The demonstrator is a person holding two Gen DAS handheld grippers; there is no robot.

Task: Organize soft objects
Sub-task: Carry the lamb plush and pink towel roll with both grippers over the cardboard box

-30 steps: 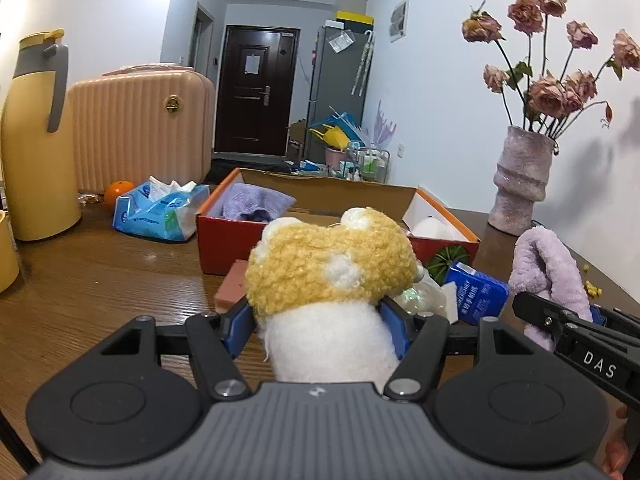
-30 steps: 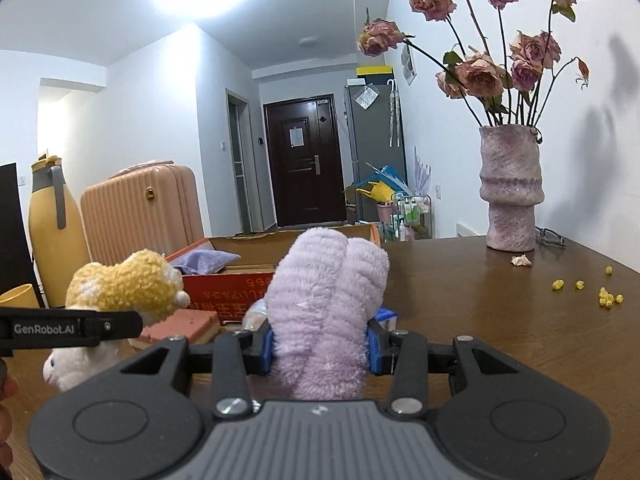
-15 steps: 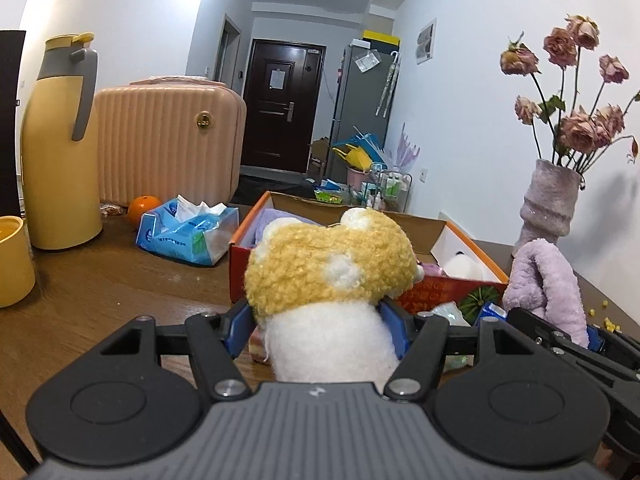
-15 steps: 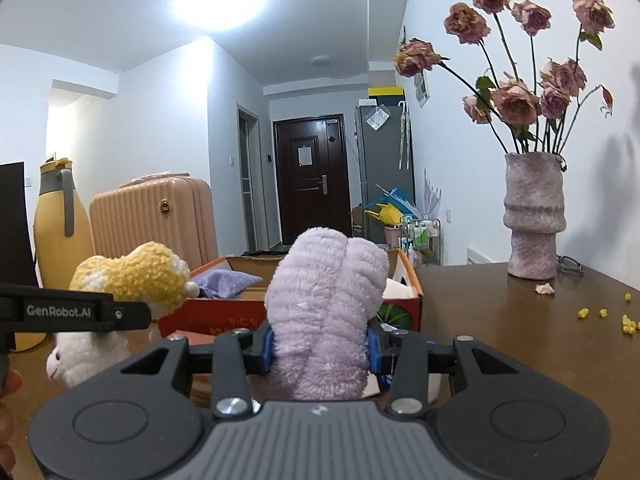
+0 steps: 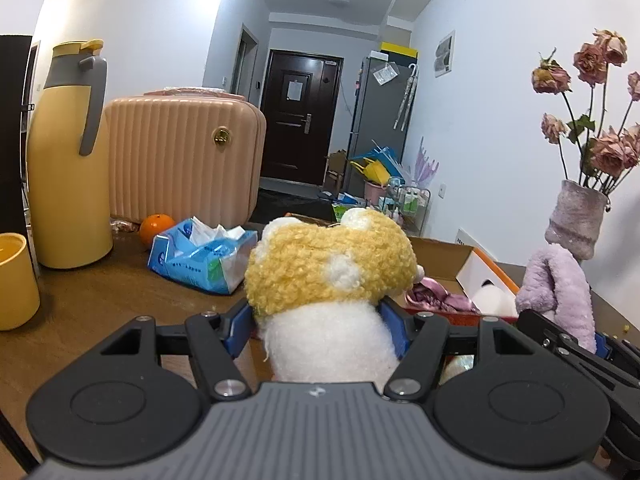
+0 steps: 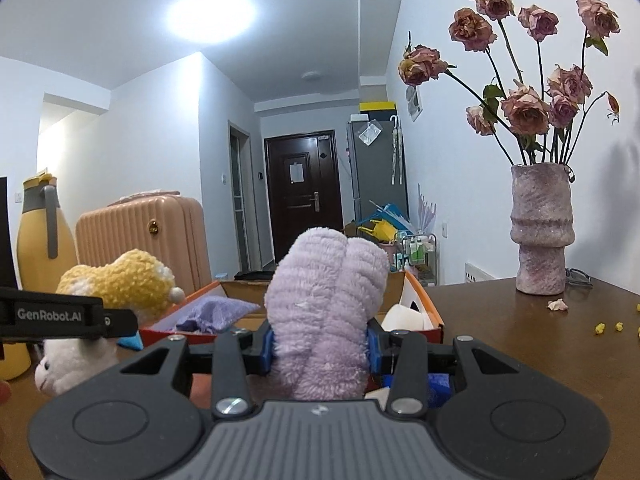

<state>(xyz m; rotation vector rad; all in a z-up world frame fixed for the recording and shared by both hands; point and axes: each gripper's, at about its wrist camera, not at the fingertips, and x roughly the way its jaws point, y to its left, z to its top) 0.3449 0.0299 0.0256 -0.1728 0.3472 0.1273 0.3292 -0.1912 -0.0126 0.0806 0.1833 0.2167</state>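
Plush toys fill both grippers above a brown wooden table (image 5: 80, 304). Along the table's left edge stand a yellow cup (image 5: 16, 280) and, behind it, a tall yellow thermos jug (image 5: 68, 156). Next comes a ribbed pink suitcase (image 5: 180, 160) toward the far edge, with an orange (image 5: 156, 228) at its foot and a blue tissue pack (image 5: 200, 260) just in front. Further right, the left gripper (image 5: 316, 328) has its blue pads pressed into the white body of a yellow-and-white plush animal (image 5: 332, 272), held upright and clear of the table. Behind and right of it sits an open orange cardboard box (image 6: 420, 300) holding a purple cloth (image 6: 212, 312) and something white (image 6: 404, 316) at its right end. Right again, the right gripper (image 6: 320, 344) is clamped on a fluffy lilac plush (image 6: 324, 308), also upright, in front of the box. Near the table's far right edge stands a rough mauve vase (image 6: 540, 232) of dried roses (image 6: 524, 108), with a fallen petal (image 6: 558, 305) and yellow crumbs (image 6: 608, 326) scattered beside it.
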